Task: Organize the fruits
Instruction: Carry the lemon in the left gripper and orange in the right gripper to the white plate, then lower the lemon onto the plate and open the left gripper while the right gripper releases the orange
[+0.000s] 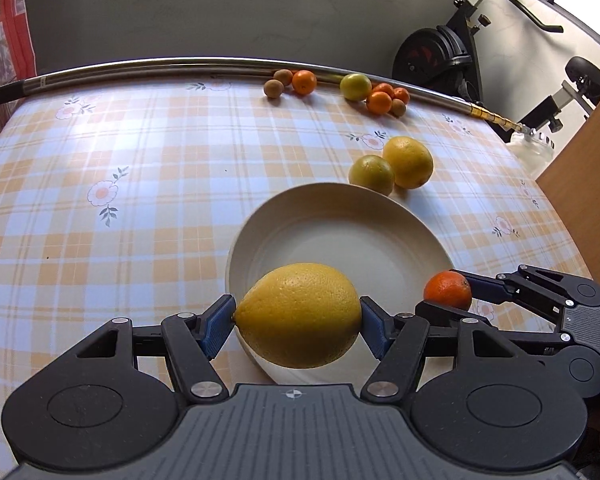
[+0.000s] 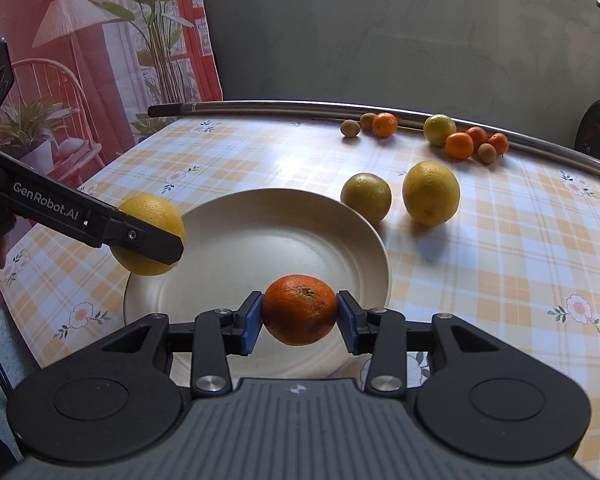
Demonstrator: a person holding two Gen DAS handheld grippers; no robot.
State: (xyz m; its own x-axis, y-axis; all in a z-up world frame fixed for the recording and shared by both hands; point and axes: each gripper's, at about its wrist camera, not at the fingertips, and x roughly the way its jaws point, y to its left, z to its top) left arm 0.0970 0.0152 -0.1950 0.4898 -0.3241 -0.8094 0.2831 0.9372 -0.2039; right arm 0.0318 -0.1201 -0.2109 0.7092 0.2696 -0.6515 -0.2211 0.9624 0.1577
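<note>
Closest to the left wrist camera, the left gripper [image 1: 298, 317] clamps a large yellow lemon [image 1: 299, 315] end to end between its blue pads, holding it above the near rim of a round cream ceramic plate [image 1: 340, 236]. From the right wrist view the same lemon [image 2: 150, 220] hangs over the plate's left edge [image 2: 204, 216], partly hidden by the left gripper's black finger [image 2: 148, 240].

Over on the right, the right gripper [image 2: 299, 316] is closed on a small round orange mandarin [image 2: 300, 309], its blue pads pressing both sides, the fruit raised over the near part of the plate. In the left view that mandarin [image 1: 448, 290] sits at the plate's right rim between the right gripper's black fingers [image 1: 444, 311].

Nothing lies on the plate itself. Just beyond its far rim, on the counter covered with an orange and blue checked floral cloth [image 2: 520, 240], stand 2 fruits touching each other: a greenish yellow round citrus [image 2: 366, 197] and a bigger yellow lemon [image 2: 431, 193].

Further back, along a long curved silver metal pole [image 2: 300, 107], lies a loose row of small fruit: 2 brown kiwis [image 2: 350, 128] beside 1 orange mandarin [image 2: 385, 124], then a pale green lime [image 2: 439, 129] next to 3 more mandarins [image 2: 459, 145] and another kiwi [image 2: 487, 153]
</note>
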